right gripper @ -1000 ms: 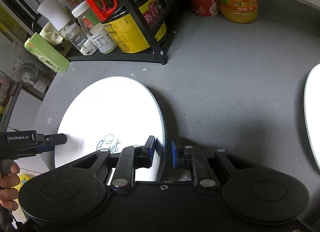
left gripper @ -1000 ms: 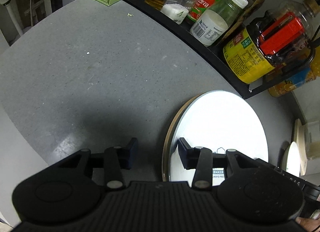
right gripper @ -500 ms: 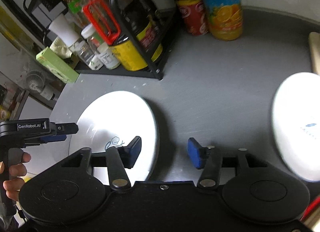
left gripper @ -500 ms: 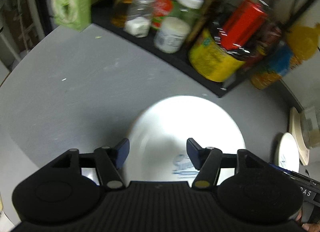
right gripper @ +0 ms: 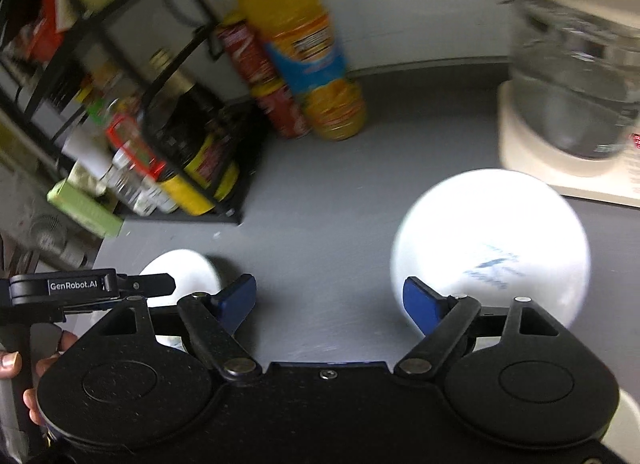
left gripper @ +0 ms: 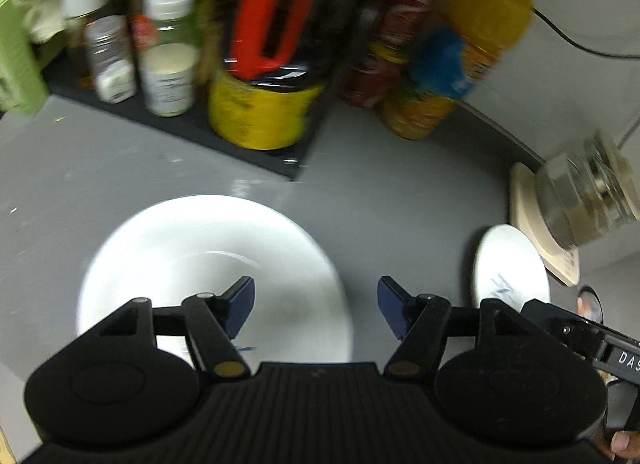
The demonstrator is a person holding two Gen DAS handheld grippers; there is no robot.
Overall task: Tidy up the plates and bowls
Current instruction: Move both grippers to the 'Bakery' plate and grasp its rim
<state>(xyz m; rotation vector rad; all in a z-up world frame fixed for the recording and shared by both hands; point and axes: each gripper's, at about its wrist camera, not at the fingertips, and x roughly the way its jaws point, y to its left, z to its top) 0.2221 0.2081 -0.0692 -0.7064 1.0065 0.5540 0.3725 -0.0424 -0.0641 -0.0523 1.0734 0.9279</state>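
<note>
A large white plate [left gripper: 216,264] lies flat on the grey counter [left gripper: 380,192]. My left gripper [left gripper: 316,300] hovers open above its right rim, holding nothing. A smaller white plate [left gripper: 510,264] rests at the right, next to the tip of my right gripper [left gripper: 534,306]. In the right wrist view that smaller plate [right gripper: 492,252] sits ahead and to the right of my open, empty right gripper [right gripper: 330,296]. The large plate [right gripper: 180,276] shows at the left, partly hidden behind the left gripper [right gripper: 160,284]. A person's hand [right gripper: 12,360] holds that gripper.
A black rack [left gripper: 256,152] crowded with bottles and jars stands at the back left. An orange juice bottle [right gripper: 312,64] and a red can [right gripper: 260,76] stand by the wall. A glass jar on a cream base [right gripper: 576,104] fills the back right.
The right gripper has let go of the large plate's rim, opened wide and swung right toward the smaller plate. The left gripper has opened wider and turned right, away from the plate's left edge.
</note>
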